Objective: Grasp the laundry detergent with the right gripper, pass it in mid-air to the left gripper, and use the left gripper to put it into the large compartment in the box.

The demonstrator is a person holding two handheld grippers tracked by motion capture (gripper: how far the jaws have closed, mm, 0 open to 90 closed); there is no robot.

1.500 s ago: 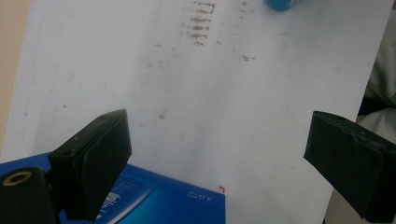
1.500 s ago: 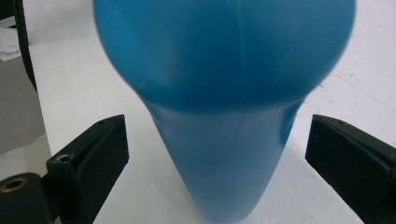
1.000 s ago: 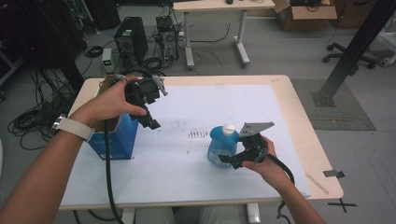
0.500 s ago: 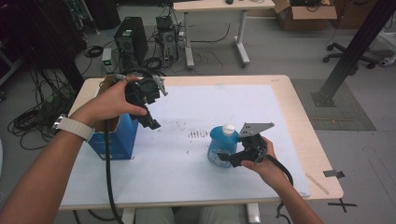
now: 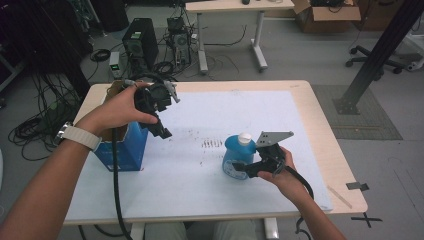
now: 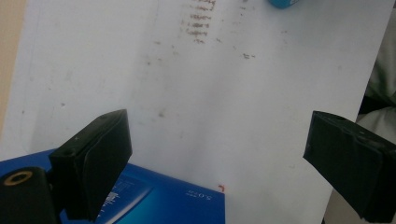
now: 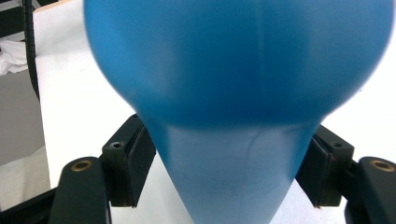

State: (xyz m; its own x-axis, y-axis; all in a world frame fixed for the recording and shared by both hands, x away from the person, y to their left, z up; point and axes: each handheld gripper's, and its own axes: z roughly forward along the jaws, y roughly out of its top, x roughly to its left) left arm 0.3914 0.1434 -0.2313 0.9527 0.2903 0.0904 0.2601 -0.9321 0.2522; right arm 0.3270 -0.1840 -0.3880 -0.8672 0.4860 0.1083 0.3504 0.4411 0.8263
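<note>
At the left edge of the table (image 5: 320, 130) your left hand (image 5: 117, 107) holds the left gripper (image 5: 162, 131) up in the air, over the near corner of the open blue box (image 5: 122, 150) that stands on the white mat (image 5: 200, 170); the gripper points down and toward the middle of the table. In the left gripper view its jaws stand wide apart with nothing between them, only the stained mat and the top edge of the blue box below. Just past them, toward the centre of the mat, lies a patch of small brown marks (image 5: 211, 144). To the right of those marks, near the front of the mat, stands the blue bottle (image 5: 238, 159): it is upright, its long axis vertical, the white cap (image 5: 244, 138) pointing straight up and the broad base on the mat. Your right hand (image 5: 280, 175) brings the right gripper (image 5: 250, 170) in level from the bottle's right side, low on its body. Its jaws have just been closing, and in the right gripper view the bottle (image 7: 233, 116) sits between them, with both pads (image 7: 140, 163) lying against its sides where the body narrows, so you have hold of it while it stands on the mat
</note>
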